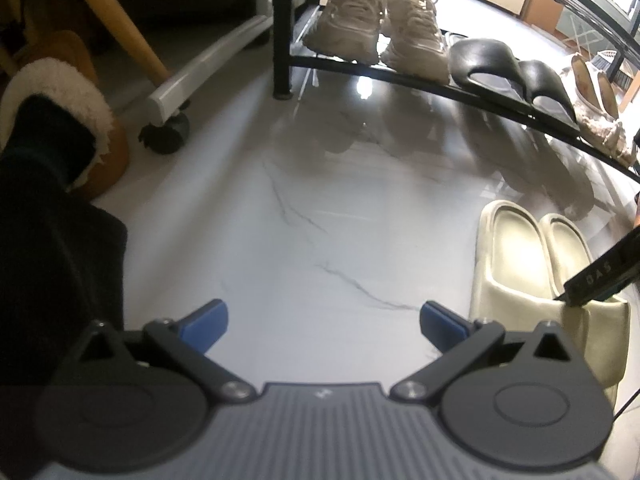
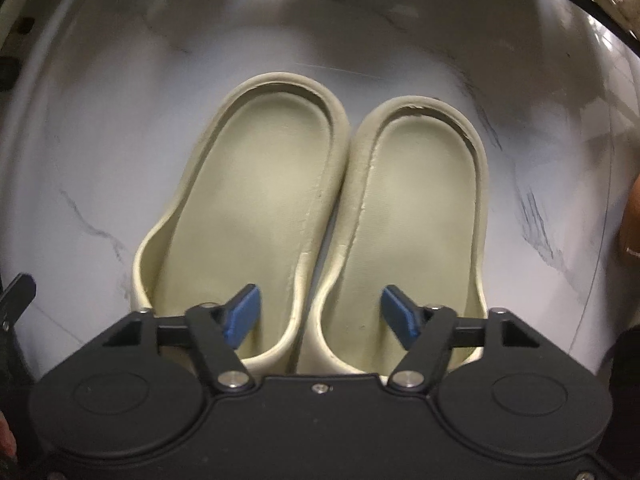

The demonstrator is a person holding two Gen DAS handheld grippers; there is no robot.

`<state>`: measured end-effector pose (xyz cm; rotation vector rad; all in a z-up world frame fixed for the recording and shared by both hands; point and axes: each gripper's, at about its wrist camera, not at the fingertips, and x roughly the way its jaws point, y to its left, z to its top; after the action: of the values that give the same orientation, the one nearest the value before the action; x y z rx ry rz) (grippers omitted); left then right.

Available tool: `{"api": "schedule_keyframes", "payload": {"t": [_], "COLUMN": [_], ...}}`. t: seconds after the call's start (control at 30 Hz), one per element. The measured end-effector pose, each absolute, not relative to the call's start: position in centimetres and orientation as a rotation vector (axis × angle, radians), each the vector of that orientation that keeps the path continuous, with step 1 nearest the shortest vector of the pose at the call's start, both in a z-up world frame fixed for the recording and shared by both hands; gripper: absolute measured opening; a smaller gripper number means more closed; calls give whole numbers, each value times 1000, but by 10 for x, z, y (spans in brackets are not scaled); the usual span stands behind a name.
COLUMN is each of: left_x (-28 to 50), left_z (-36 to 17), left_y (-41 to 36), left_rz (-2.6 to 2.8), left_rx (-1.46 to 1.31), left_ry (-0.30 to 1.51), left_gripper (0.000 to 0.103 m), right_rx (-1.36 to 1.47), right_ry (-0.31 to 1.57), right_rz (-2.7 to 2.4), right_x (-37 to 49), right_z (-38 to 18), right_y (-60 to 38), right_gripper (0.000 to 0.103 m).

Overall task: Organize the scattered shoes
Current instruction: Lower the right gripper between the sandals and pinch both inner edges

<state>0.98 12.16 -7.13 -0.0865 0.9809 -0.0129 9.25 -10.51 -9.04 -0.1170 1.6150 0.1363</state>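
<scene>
Two pale green slides lie side by side on the marble floor, the left slide (image 2: 256, 208) touching the right slide (image 2: 420, 208). My right gripper (image 2: 320, 316) is open, one blue pad over each slide's footbed, straddling their adjoining inner walls. The pair also shows in the left wrist view (image 1: 532, 264), with the right gripper's body (image 1: 604, 272) over it. My left gripper (image 1: 323, 326) is open and empty above bare floor, left of the slides. On the black shoe rack (image 1: 440, 80) stand beige sneakers (image 1: 376, 24), black shoes (image 1: 516, 72) and a patterned pair (image 1: 596, 108).
A person's dark-clad leg in a brown fleece-lined slipper (image 1: 60, 120) is at the left. A white caster leg (image 1: 192, 84) and a wooden leg (image 1: 116, 16) stand behind it. The rack's black post (image 1: 286, 28) meets the floor at centre back.
</scene>
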Motion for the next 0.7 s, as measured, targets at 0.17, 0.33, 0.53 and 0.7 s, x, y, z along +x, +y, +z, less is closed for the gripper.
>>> {"api": "schedule_keyframes", "payload": {"t": [0.17,0.33,0.53,0.7], "left_x": [10,10,10,10], "left_z": [-71,-72,-72,-71], "left_y": [122,123,123,123], "left_rz": [-13,-13,-17,-20], "left_rx": [-90,-96,-103,-104], "left_ry": [979,979,980,978], "left_gripper": [102,102,102,102], "right_rx": [-86,-44,-11,-81], "right_ry": [1599,1576,1621,1703], "right_rz": [125,102,88,115], "right_x": [89,89,92,101], "right_z": [-86,-80,-76,-73], "right_y": [-108,-116,-120,-117], "right_gripper": [38,23,34,44]}}
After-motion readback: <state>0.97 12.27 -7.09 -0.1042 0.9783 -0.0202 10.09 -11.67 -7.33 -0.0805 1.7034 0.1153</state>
